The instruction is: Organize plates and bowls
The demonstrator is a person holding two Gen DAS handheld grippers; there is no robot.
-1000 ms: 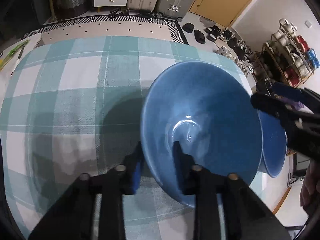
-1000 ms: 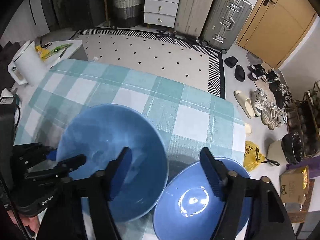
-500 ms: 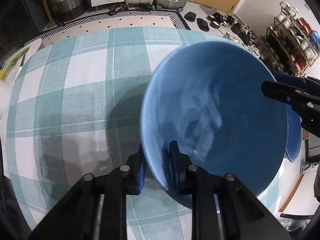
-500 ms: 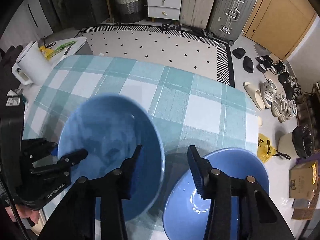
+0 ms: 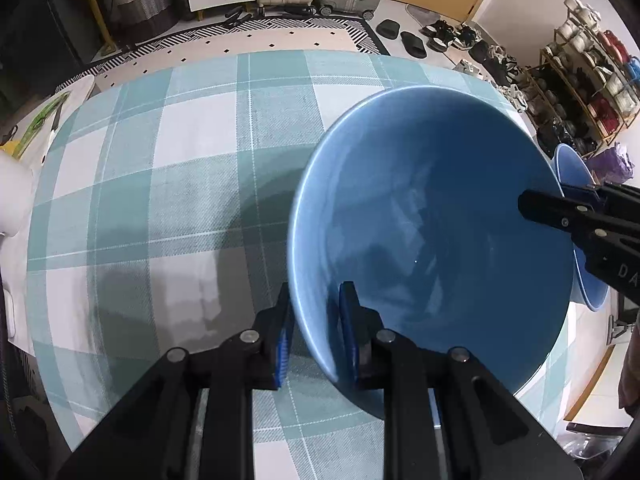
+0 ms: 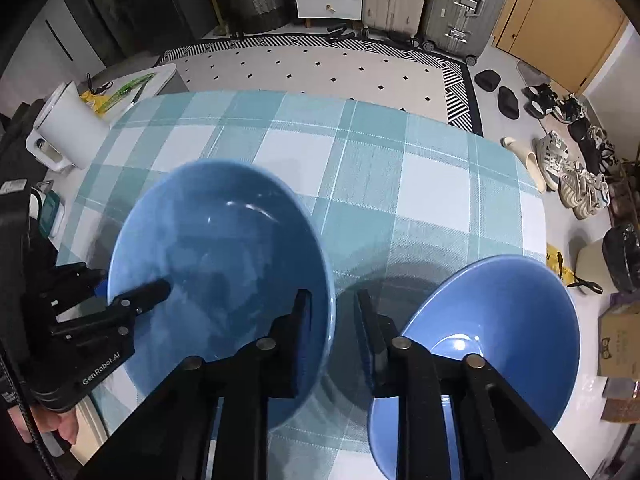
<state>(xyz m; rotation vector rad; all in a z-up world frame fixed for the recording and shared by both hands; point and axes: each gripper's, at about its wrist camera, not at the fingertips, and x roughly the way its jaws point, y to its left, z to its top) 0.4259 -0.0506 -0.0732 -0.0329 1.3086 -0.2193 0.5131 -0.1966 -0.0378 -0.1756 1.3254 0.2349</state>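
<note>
**A:** Left gripper is clamped on the near rim of the big blue bowl, one pad outside the wall, one inside. Bowl is tilted and lifted off the checked tablecloth; there's a shadow under it.

**B:** Right gripper?

**A:** Fingers narrowed around the opposite rim of the same bowl, one inside, one outside. Can't tell whether the pads actually bite; there looks to be a gap on the outer side. So both tools are on one bowl.

**B:** Second bowl?

**A:** On the table just right of the right gripper, near the table's right edge. Upright, maybe tipped a little; fisheye makes that hard to call. The stack target, I'd guess.

**B:** Risks?

**A:** Three.
1. Single-rim pinch on a glazed wall: if the right side isn't gripping, the bowl can pivot around the left pads and slip out.
2. If both are clamped and the hands move out of sync, they twist the rim against each other and one grip pops.
3. The resting bowl sits near the edge. Coming down off-centre or clipping its rim could shove it toward the drop.

**B:** Anything else in the way?

**A:** No. White jug is well off at the far left corner.
</note>
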